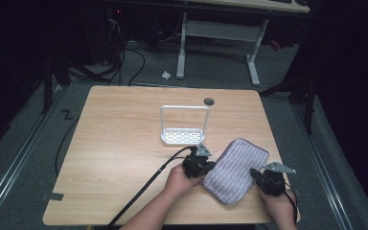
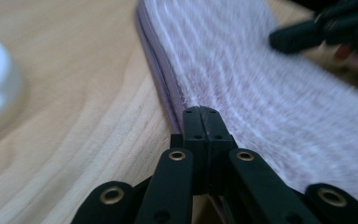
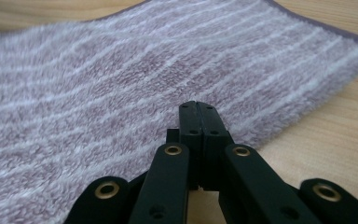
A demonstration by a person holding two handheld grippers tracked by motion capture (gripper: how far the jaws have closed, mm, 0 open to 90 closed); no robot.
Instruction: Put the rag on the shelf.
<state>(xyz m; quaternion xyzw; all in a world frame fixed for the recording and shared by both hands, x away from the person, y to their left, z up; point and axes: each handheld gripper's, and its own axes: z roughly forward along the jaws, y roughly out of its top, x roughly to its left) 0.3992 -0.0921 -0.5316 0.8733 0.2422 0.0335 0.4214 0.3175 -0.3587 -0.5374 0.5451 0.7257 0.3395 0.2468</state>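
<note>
two hand-held grippers work a folded purple striped towel [image 1: 236,170] lying at the near right of a wooden table [image 1: 124,143].

from the high view, we see the left gripper [image 1: 206,168] pressed against the towel's left edge and the right gripper [image 1: 255,175] at its near right edge, each carried by a hand coming in from the bottom. a white wire rack [image 1: 184,125] stands just beyond the towel, apart from it.

from the left gripper view, we see its black jaws brought fully together at the towel's seamed edge [image 2: 168,88]; whether any cloth is pinched between them we cannot tell. the picture is blurred.

from the right gripper view, we see its jaws [image 3: 199,116] likewise closed tight at the towel's border, and again we cannot tell if fabric is caught.

we judge the risks to be these: closed tips may have slid off the plush pile and grasp nothing, so a lift would leave the towel behind; one-sided hold would let the fold fall open; a sweep forward could knock the rack.

we find no brand, label or readable writing.
</note>
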